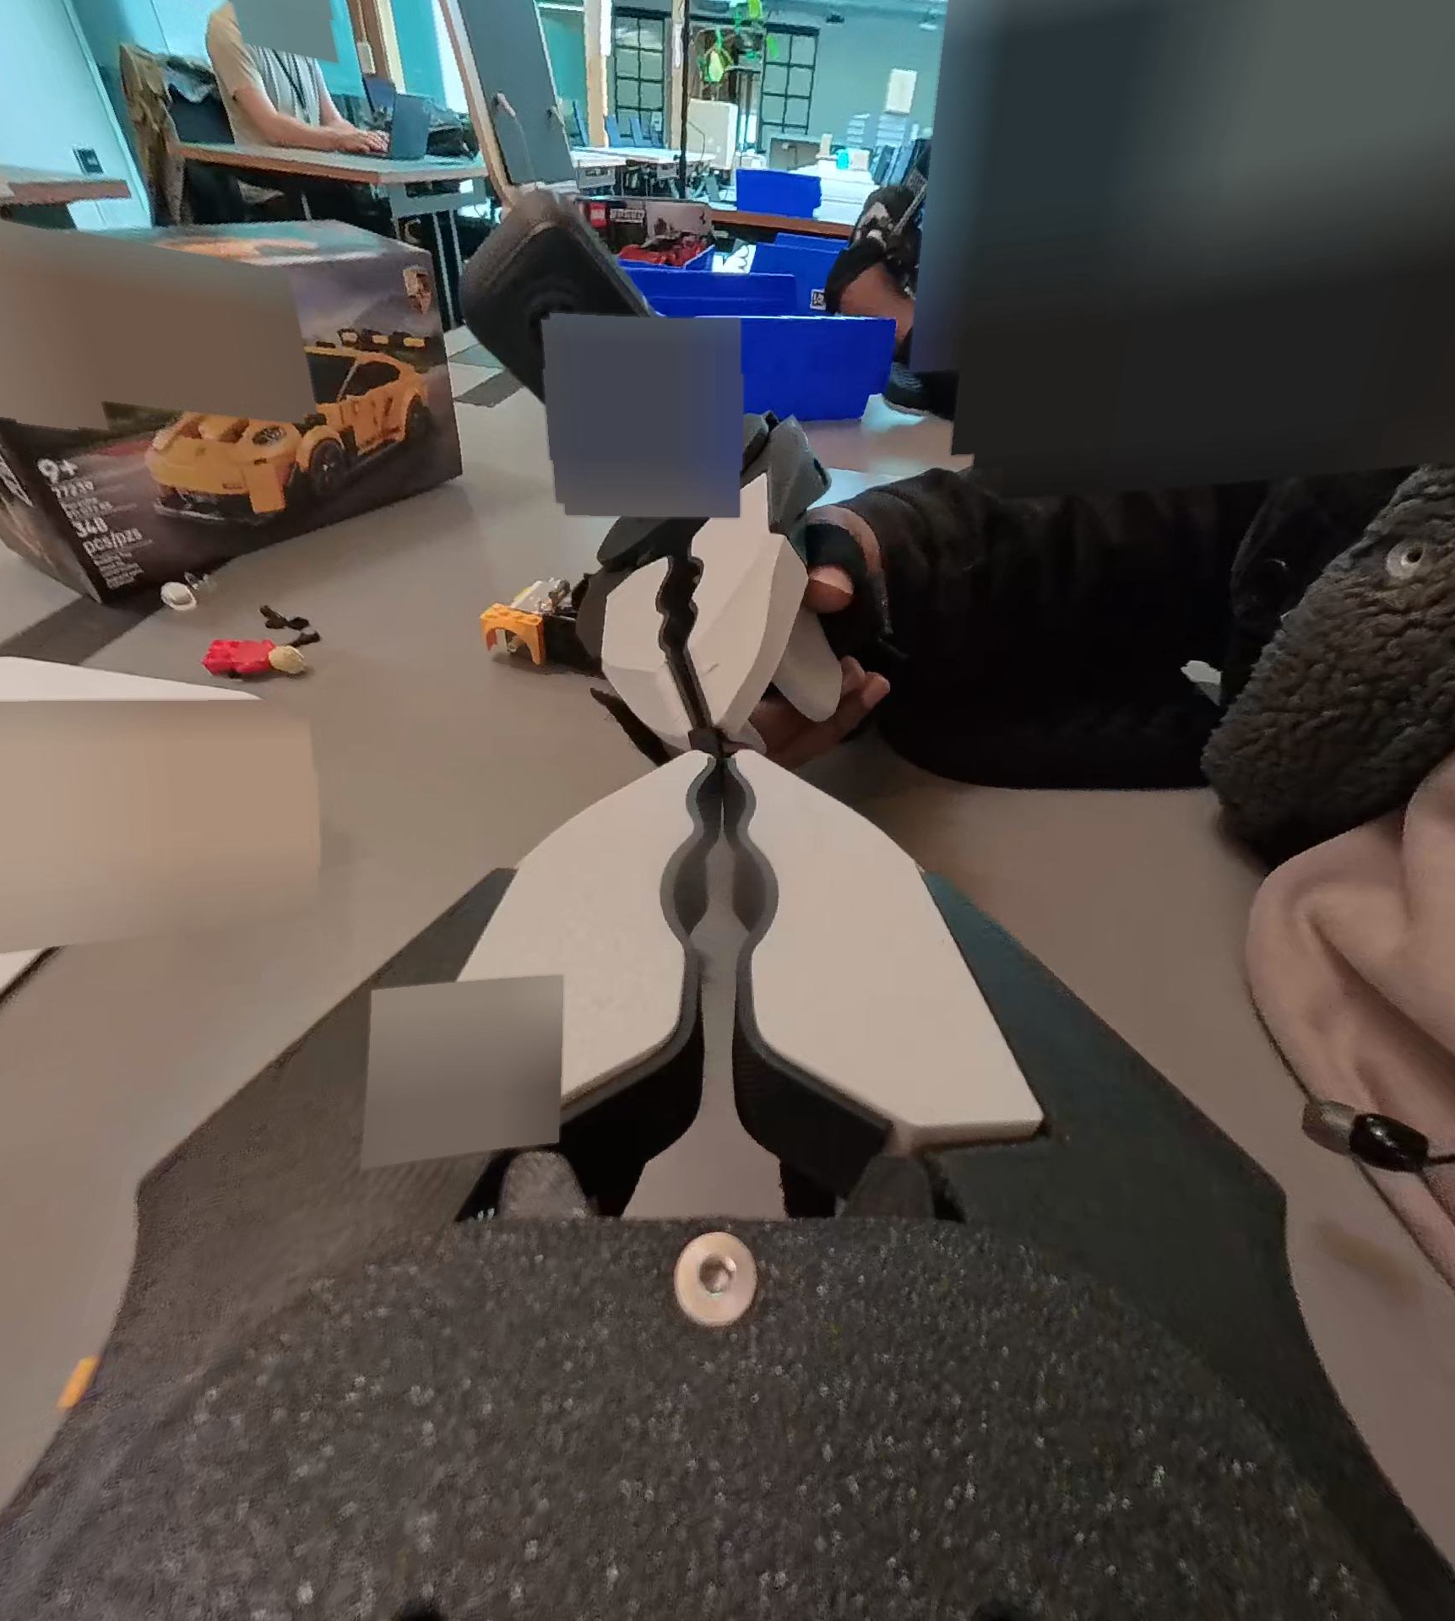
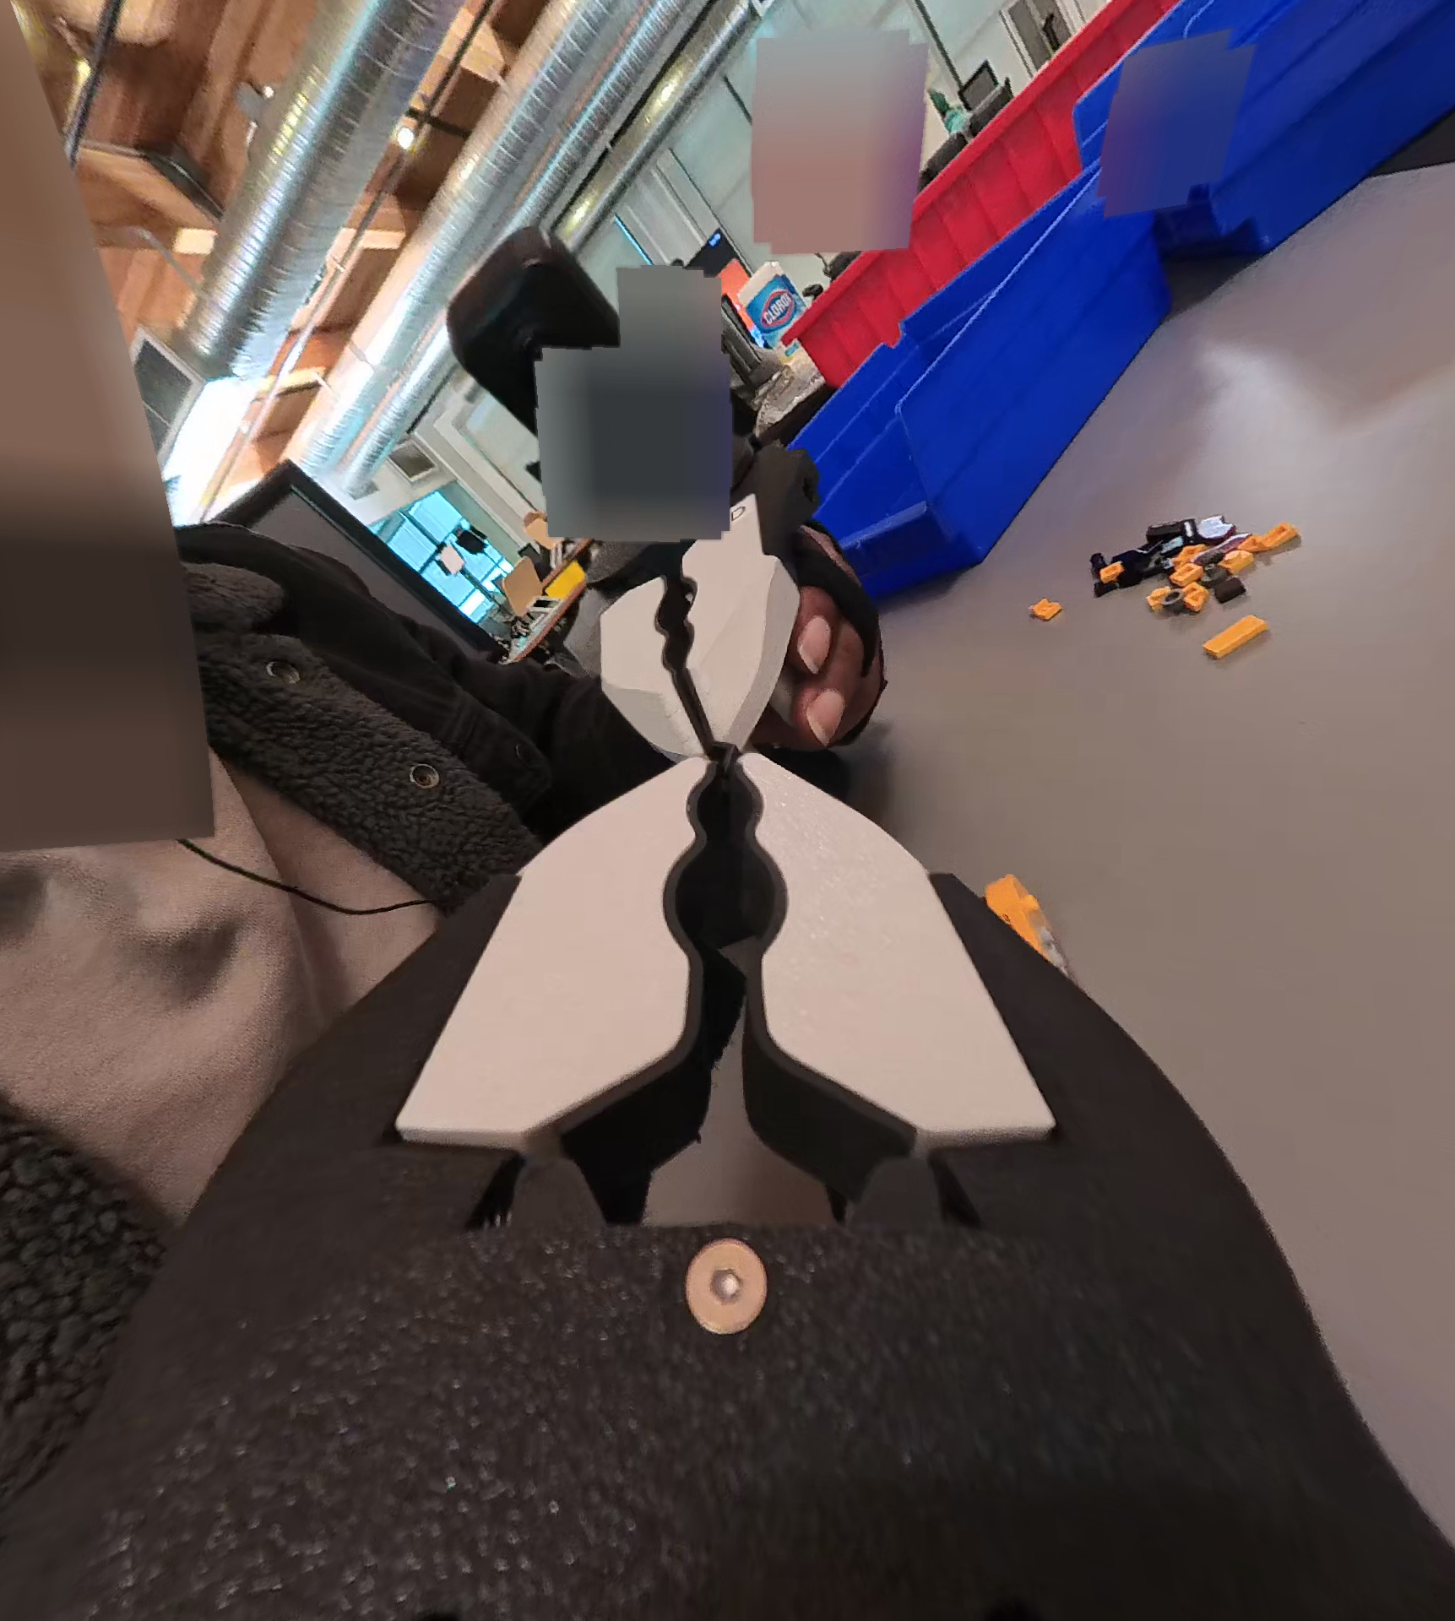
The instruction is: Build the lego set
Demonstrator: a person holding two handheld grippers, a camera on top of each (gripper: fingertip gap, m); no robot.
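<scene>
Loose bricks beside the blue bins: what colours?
Mostly orange, some black loose bricks; right wrist view.

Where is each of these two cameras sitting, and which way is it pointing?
Left wrist view: rides on the left gripper, looking along its fingers across the grey table toward the set's box and blue bins; the person's sleeve and right hand show.
Right wrist view: rides on the right gripper, tilted, facing the person's jacket, with loose orange and black pieces to the right.
Shared: the grippers face each other tip to tip, both shut; each view shows the other gripper.
</scene>
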